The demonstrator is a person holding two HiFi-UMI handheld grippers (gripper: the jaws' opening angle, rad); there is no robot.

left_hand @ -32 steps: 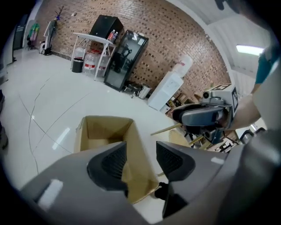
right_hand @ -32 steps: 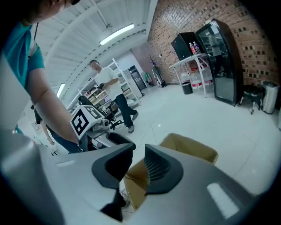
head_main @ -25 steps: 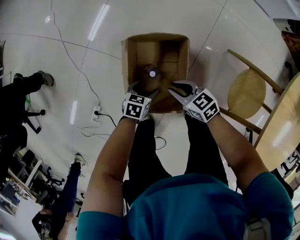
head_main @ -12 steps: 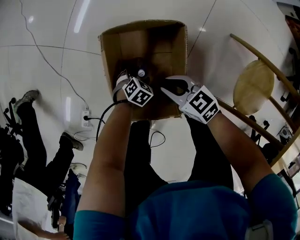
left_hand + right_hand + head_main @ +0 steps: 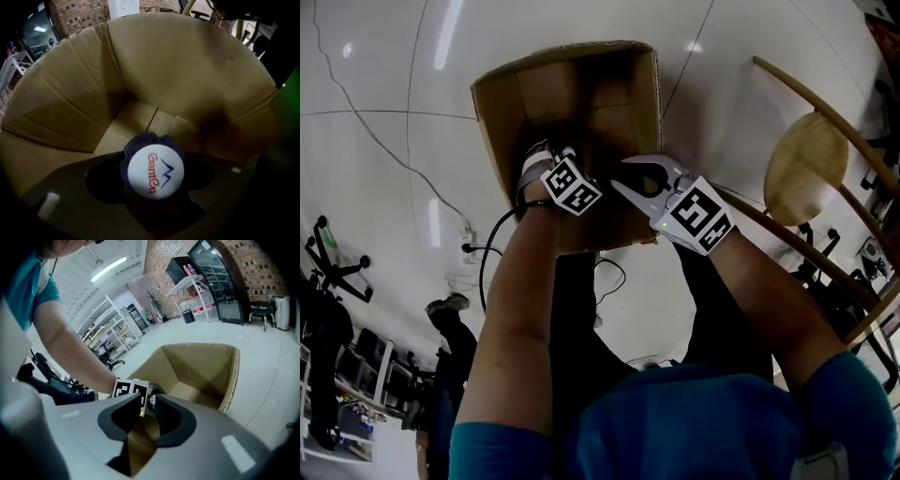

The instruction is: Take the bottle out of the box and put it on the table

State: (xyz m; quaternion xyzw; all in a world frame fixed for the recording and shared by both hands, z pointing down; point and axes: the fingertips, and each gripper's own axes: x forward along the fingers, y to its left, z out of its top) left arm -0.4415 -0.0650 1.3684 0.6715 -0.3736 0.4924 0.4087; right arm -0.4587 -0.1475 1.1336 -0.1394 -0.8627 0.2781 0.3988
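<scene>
An open cardboard box (image 5: 502,103) stands on the white floor. Inside it a bottle stands upright, and I look straight down on its white printed cap (image 5: 155,171). My left gripper (image 5: 553,155) reaches steeply down into the box. Its jaws (image 5: 152,180) have just been closing and stand either side of the bottle top, still apart from it. In the head view the bottle is hidden under that gripper's marker cube (image 5: 572,185). My right gripper (image 5: 617,178) hovers over the box's near edge, its jaws (image 5: 147,401) a narrow slit apart with nothing between them.
A wooden chair (image 5: 806,164) stands right of the box. A black cable (image 5: 492,244) runs along the floor on the left, and another person (image 5: 455,328) stands further left. My own legs are just behind the box. Shelving (image 5: 108,329) and a glass-door fridge (image 5: 220,277) stand far off.
My left gripper has dropped into the box over the bottle and rolled its wrist. The right gripper has sunk a little toward the box's near edge.
</scene>
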